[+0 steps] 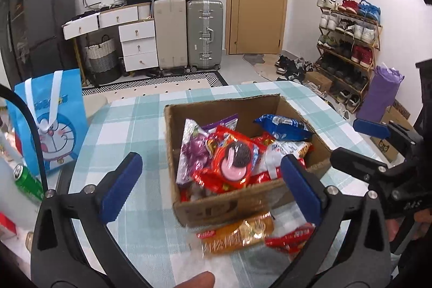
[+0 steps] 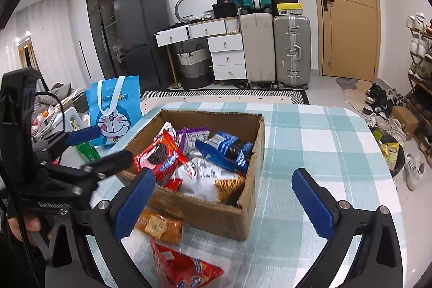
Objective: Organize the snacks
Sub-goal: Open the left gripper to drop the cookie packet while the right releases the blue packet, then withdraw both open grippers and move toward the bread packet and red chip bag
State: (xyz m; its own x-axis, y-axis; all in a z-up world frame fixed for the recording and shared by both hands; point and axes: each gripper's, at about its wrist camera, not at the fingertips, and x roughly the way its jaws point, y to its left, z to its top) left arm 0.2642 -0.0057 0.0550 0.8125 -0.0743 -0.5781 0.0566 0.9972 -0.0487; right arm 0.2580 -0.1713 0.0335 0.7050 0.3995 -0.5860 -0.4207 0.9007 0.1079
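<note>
Cardboard box (image 1: 243,204) at 12 o'clock, filled with snacks; left gripper (image 1: 210,185) and right gripper (image 2: 224,196) both spread, holding nothing; orange packet (image 1: 237,232) at 6 o'clock.

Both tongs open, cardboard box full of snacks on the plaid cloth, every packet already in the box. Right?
Not quite: two packets lie outside the brown cardboard box, on the teal plaid tablecloth in front of it: an orange packet and a red packet, clearest in the right wrist view. The rest holds: left tongs and right tongs are open, and the box is full of snacks.
</note>
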